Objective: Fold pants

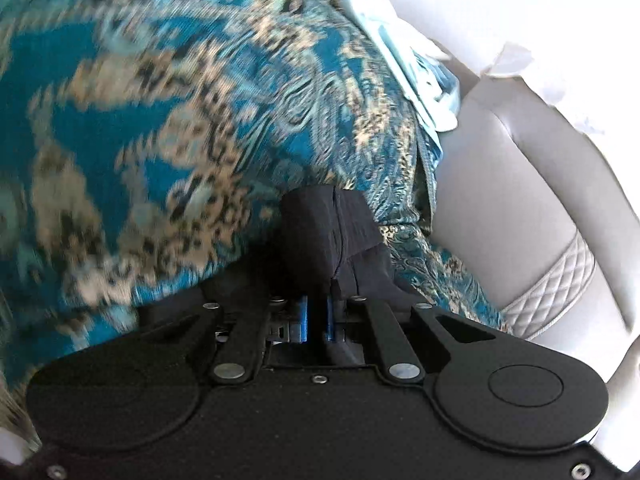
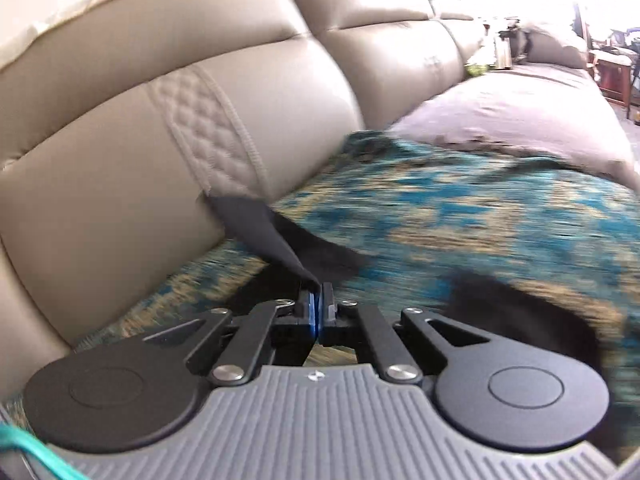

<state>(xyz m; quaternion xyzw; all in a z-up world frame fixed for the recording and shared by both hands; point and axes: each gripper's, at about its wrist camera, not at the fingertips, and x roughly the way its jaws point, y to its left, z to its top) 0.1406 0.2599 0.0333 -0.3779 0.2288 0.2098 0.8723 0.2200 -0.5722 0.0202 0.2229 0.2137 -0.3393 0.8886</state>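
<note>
The left gripper is clamped on a bunched black fold of the pants, above the teal paisley throw that fills the view from 9 to 12 o'clock. The right gripper has its jaws pressed together on a thin black edge of the same garment, which runs toward 11 o'clock to the beige sofa backrest. A grey cushion lies at 2 o'clock.

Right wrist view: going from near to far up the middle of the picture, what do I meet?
Right gripper, shut on a corner of the black pants → teal patterned throw covering the seat → grey cushion → far end of the sofa with blurred clutter behind.
</note>
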